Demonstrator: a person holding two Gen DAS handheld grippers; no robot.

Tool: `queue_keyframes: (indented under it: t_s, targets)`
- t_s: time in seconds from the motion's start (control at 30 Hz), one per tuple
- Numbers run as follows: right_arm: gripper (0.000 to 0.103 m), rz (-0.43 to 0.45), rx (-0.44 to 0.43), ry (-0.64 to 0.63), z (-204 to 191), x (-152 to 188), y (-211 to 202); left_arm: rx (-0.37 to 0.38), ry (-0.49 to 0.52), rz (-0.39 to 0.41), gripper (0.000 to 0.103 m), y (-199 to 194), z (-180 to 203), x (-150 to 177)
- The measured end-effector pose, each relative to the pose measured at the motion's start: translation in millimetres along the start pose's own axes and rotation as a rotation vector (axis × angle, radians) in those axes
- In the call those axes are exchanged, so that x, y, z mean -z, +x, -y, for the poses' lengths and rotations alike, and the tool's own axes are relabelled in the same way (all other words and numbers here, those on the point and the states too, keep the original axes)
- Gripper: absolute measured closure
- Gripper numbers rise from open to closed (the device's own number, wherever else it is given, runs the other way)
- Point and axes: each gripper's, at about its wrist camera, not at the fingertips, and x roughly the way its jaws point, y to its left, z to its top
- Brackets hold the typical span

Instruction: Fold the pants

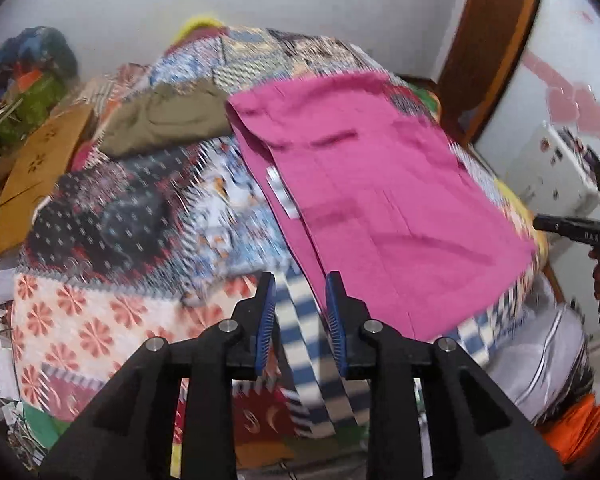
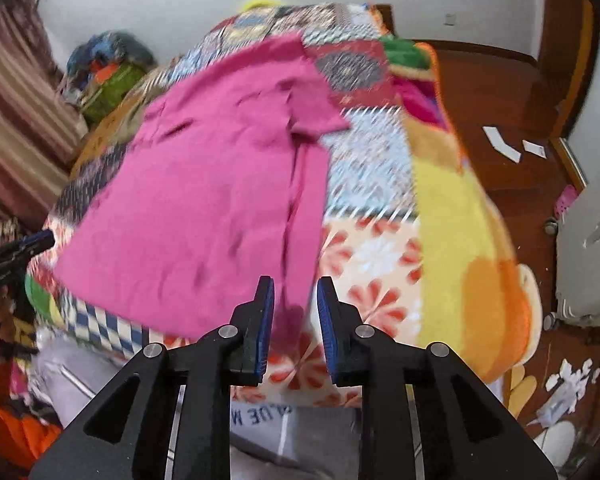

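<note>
Pink pants (image 1: 372,200) lie spread flat on a patchwork quilt on a bed; they also show in the right wrist view (image 2: 204,200). My left gripper (image 1: 301,292) is open and empty, hovering just at the pants' near left edge. My right gripper (image 2: 295,296) is open and empty, above the pants' near right corner. The right gripper also shows at the right edge of the left wrist view (image 1: 572,226). The left one shows at the left edge of the right wrist view (image 2: 20,248). Both views are motion-blurred.
The patchwork quilt (image 1: 112,312) covers the bed. An olive-brown garment (image 1: 168,120) lies beyond the pants. A brown cardboard piece (image 1: 36,168) and a heap of clothes (image 1: 32,80) sit at the left. A wooden floor (image 2: 512,128) and a white appliance (image 2: 588,264) lie to the right.
</note>
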Motion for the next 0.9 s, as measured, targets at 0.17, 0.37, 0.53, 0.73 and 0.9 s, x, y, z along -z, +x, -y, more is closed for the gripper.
queue_keyframes:
  t_s: [0.17,0.37,0.53,0.73,0.9]
  targets:
    - [0.074,0.086,0.031,-0.041,-2,-43,-2,-0.060,-0.028,0.061,0.061,8,-18,-45]
    - [0.071,0.162,0.021,-0.108,-18,-99,14,-0.099,-0.048,0.108,0.055,42,-35,-99]
    - [0.062,0.204,0.019,-0.157,-27,-139,41,-0.097,-0.094,0.104,0.055,83,-53,-139]
    - [0.058,0.193,-0.007,-0.160,-26,-187,83,-0.086,-0.146,0.045,0.055,143,-80,-177]
    - [0.058,0.136,-0.025,-0.148,-21,-218,129,-0.099,-0.160,0.013,0.055,182,-96,-195]
